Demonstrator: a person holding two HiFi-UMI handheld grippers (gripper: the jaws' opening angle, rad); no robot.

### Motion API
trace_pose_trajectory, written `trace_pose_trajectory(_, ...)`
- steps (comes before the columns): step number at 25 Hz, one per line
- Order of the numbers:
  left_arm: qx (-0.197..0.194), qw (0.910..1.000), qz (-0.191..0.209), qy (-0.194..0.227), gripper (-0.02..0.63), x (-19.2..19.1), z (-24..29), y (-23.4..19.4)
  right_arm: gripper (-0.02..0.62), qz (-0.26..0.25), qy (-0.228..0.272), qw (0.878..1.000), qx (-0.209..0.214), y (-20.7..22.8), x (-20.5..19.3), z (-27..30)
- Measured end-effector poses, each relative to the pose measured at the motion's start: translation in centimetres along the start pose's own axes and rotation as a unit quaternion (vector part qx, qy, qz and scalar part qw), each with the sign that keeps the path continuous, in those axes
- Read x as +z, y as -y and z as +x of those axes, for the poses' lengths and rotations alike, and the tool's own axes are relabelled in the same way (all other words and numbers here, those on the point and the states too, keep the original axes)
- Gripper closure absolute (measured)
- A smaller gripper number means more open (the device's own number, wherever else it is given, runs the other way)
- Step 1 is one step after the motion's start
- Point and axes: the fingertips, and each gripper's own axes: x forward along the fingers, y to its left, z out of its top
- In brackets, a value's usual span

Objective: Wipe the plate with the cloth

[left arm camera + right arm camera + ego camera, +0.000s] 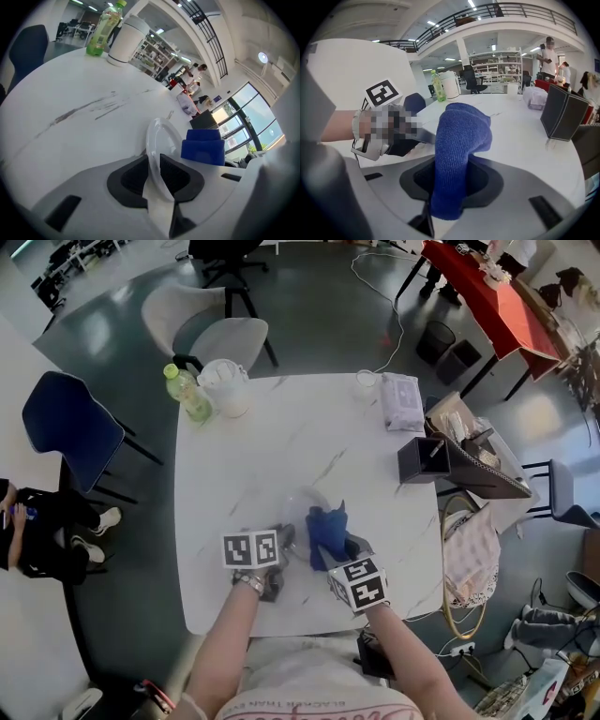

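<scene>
A clear, whitish plate [161, 140] stands on edge between the jaws of my left gripper [154, 171], whose pads press on its rim. In the head view the plate [302, 505] sits near the front middle of the white marble table [281, 427], just ahead of the left gripper [281, 545]. My right gripper [452, 180] is shut on a folded blue cloth [457, 150] that sticks up out of its jaws. The cloth [326, 531] is held right beside the plate, and the right gripper [349, 554] stands close to the left one.
A green bottle [187, 393] and a white jug [226, 386] stand at the table's far left. A glass [367, 383] and a packet [403, 401] lie at the far right, with a dark box [422, 459] at the right edge. Chairs and a basket surround the table.
</scene>
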Motion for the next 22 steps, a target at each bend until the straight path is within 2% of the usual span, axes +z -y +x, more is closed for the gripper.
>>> trace_pose_trajectory(3,-0.007,0.9999,-0.008,0.001,0.552,0.1,0.1,0.1,0.477,-0.003,0.004,1.000,0.000,0.2,-0.2,0.4)
trace_pose_trajectory(7,-0.061,0.9977,-0.026,0.014,0.578,0.5,-0.3,1.9,0.477,0.000,0.002,1.000,-0.003,0.2,-0.8,0.5)
trace_pose_trajectory(12,-0.095,0.9949,-0.015,0.031,0.589,0.7,-1.0,3.9,0.477,0.026,0.021,0.999,0.005,0.4,-0.7,-0.1)
trace_pose_trajectory(16,-0.107,0.9921,0.010,0.065,0.591,0.8,-2.2,5.5,0.479,0.038,0.060,0.997,-0.002,0.8,1.2,-2.6)
trace_pose_trajectory(22,-0.133,0.9826,0.046,0.121,0.592,2.3,-6.1,8.8,0.477,0.029,0.140,0.989,-0.032,1.7,4.5,-8.3)
